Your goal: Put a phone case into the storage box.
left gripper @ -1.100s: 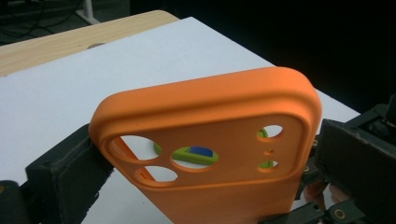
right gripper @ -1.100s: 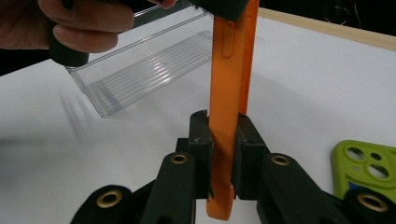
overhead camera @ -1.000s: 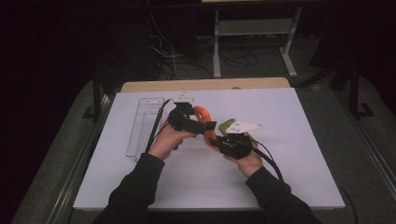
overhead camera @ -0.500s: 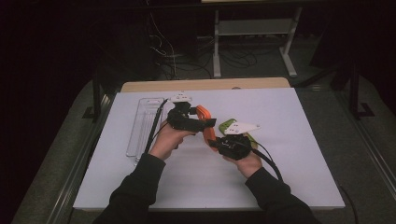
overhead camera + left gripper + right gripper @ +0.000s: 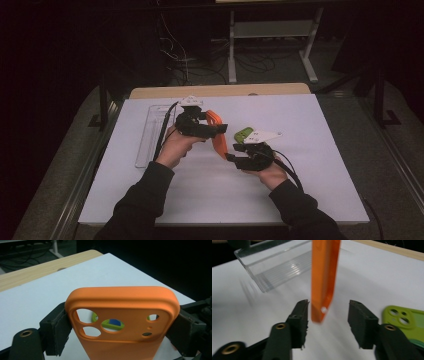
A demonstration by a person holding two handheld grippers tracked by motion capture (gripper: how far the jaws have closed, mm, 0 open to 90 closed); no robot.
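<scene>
A big white table (image 5: 150,200) has a clear tray (image 5: 150,135) and a green phone case (image 5: 409,320) on it. Above it, the left gripper (image 5: 120,325) squeezes the orange phone case (image 5: 122,315) by its sides. The right gripper (image 5: 328,312) has just been opening, and the case's bottom end hangs between its jaws, free of the pads.

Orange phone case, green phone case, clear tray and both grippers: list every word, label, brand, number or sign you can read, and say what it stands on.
None can be read.
Orange phone case: plain, no print.
Green phone case: no lettering visible.
Clear tray: no label.
Left gripper and right gripper: no marking visible.
</scene>
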